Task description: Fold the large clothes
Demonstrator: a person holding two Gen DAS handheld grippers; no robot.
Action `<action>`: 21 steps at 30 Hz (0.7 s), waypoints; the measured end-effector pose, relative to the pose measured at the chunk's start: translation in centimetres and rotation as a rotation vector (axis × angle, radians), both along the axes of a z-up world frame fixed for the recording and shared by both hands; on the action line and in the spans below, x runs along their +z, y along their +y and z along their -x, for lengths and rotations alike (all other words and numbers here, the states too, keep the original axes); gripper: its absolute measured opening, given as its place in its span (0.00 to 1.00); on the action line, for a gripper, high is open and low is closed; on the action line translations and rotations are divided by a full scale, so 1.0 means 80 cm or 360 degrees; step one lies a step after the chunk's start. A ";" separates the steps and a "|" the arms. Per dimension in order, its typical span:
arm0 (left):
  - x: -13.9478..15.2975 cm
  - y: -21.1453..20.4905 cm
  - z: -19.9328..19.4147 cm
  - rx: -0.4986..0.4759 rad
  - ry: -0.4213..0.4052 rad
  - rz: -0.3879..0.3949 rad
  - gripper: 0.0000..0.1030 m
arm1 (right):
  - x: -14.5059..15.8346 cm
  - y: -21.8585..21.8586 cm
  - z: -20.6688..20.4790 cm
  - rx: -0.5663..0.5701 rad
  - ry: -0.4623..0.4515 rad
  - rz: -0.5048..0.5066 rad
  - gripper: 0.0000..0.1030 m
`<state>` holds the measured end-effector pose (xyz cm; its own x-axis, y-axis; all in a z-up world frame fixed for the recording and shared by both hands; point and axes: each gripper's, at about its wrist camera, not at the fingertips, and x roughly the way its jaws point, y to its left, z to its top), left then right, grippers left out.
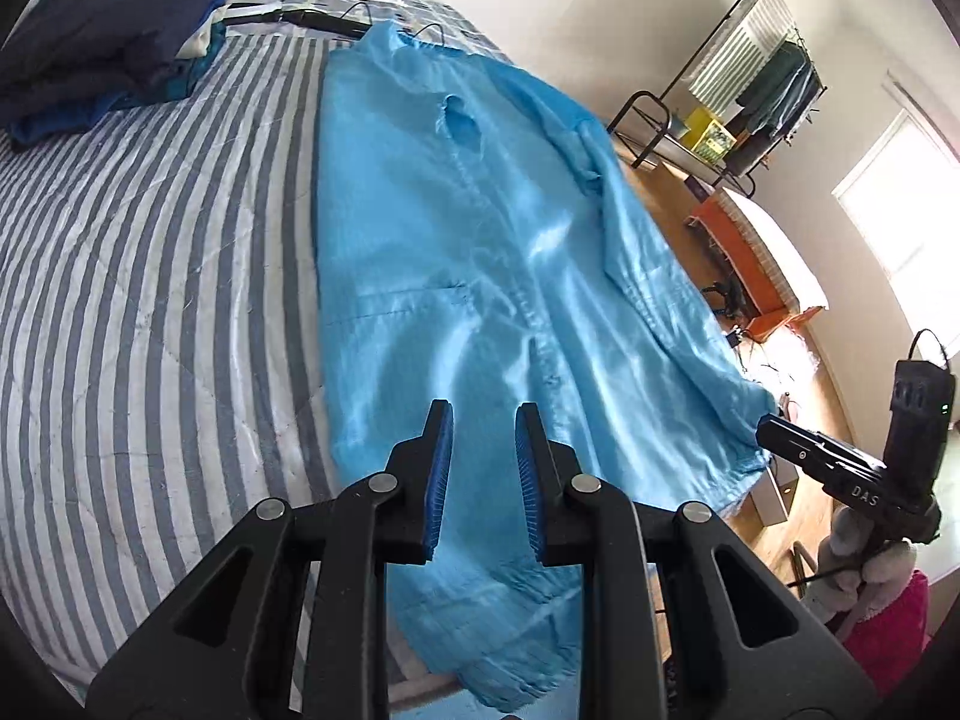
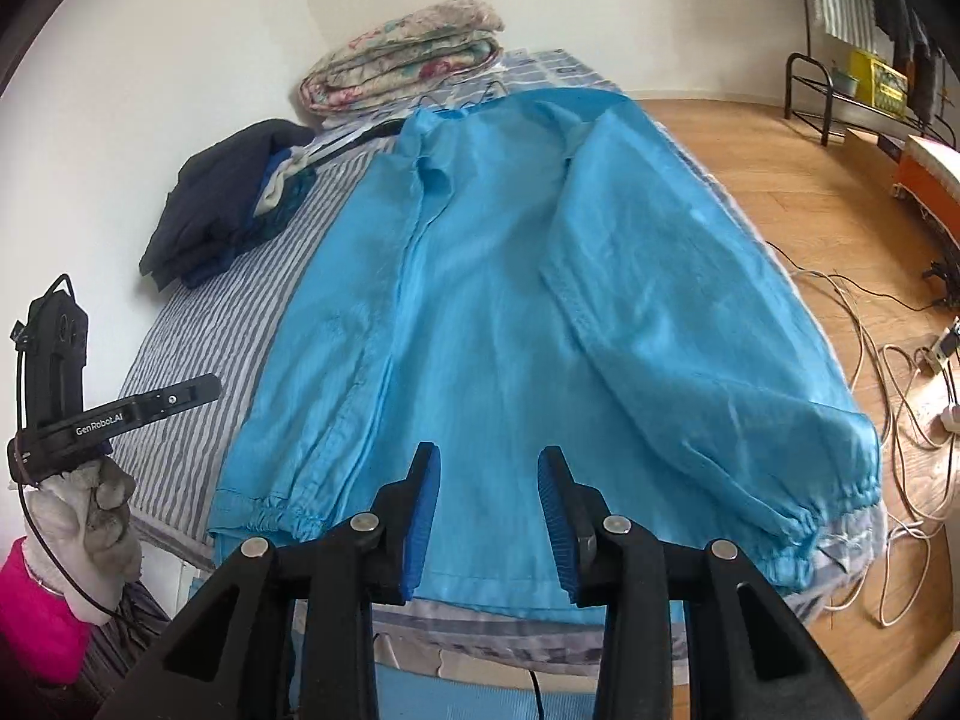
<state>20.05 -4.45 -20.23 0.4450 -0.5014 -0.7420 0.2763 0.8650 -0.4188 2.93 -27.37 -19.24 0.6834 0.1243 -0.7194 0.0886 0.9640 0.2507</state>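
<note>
Left gripper (image 1: pixel 483 420): jaws parted by a narrow gap, nothing between the blue pads; it hangs over the near hem of the garment.
Right gripper (image 2: pixel 489 462): jaws apart, wider than the left's, nothing between them; it too is above the near hem.
Writing, left tool: "GenRobot.AI" in white along the black body, read in the right wrist view at the left edge.
Writing, right tool: "DAS" in white on the black body, read in the left wrist view at the right edge.
Gloved hand (image 2: pixel 90 516): grey-white glove below the left tool, pink sleeve (image 2: pixel 36 618) under it.
Blue jacket (image 2: pixel 480 300): spread flat along the striped bedcover (image 1: pixel 150 276), hem nearest, collar far; both sleeves are folded in over the body, elastic cuffs near the hem.
Floor (image 2: pixel 780 180): wooden, white cables lying loose to the right of the bed.
Dark clothes pile (image 2: pixel 222 198): navy pieces stacked on the bedcover, left of the jacket's collar end.
Folded quilts (image 2: pixel 408 60): floral, stacked at the head of the bed against the wall.
Metal rack (image 2: pixel 840 90): black, far right; a yellow box (image 2: pixel 879 81) stands on its shelf, print on it too small to read.
</note>
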 end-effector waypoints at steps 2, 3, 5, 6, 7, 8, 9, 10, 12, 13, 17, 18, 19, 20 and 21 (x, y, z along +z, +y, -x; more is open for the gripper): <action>0.008 -0.009 -0.001 -0.0033 0.0013 0.0011 0.20 | 0.003 -0.023 0.012 -0.0052 0.0014 -0.0030 0.35; 0.011 -0.014 -0.002 -0.0045 0.0013 0.0010 0.20 | 0.004 -0.035 0.019 -0.0080 0.0015 -0.0040 0.35; 0.017 -0.025 -0.004 -0.0066 0.0011 0.0006 0.20 | 0.008 -0.054 0.033 -0.0144 -0.0001 -0.0065 0.36; 0.020 -0.029 -0.004 -0.0074 0.0013 0.0008 0.20 | 0.011 -0.064 0.041 -0.0183 -0.0019 -0.0081 0.39; 0.020 -0.033 -0.005 -0.0083 0.0017 0.0013 0.20 | 0.014 -0.074 0.048 -0.0221 -0.0038 -0.0097 0.43; 0.022 -0.038 -0.007 -0.0096 0.0027 0.0022 0.20 | 0.015 -0.084 0.055 -0.0256 -0.0052 -0.0116 0.44; 0.022 -0.040 -0.008 -0.0101 0.0031 0.0026 0.20 | 0.016 -0.093 0.061 -0.0287 -0.0060 -0.0134 0.46; 0.023 -0.043 -0.009 -0.0104 0.0036 0.0028 0.20 | 0.016 -0.104 0.067 -0.0319 -0.0062 -0.0155 0.47; 0.021 -0.047 -0.010 -0.0103 0.0043 0.0034 0.20 | 0.012 -0.126 0.077 -0.0390 -0.0056 -0.0198 0.47; 0.019 -0.049 -0.011 -0.0103 0.0050 0.0039 0.20 | 0.009 -0.135 0.081 -0.0420 -0.0053 -0.0222 0.48; 0.009 -0.054 -0.013 -0.0090 0.0105 0.0076 0.20 | -0.011 -0.181 0.088 -0.0571 -0.0006 -0.0285 0.54; 0.006 -0.055 -0.013 -0.0091 0.0115 0.0081 0.20 | -0.018 -0.194 0.089 -0.0613 0.0008 -0.0323 0.56; 0.005 -0.057 -0.012 -0.0093 0.0118 0.0080 0.20 | -0.024 -0.204 0.090 -0.0635 0.0008 -0.0379 0.56; 0.004 -0.060 -0.012 -0.0097 0.0118 0.0075 0.20 | -0.032 -0.217 0.090 -0.0660 0.0002 -0.0467 0.56; 0.003 -0.061 -0.012 -0.0102 0.0118 0.0069 0.20 | -0.039 -0.228 0.091 -0.0684 -0.0002 -0.0544 0.56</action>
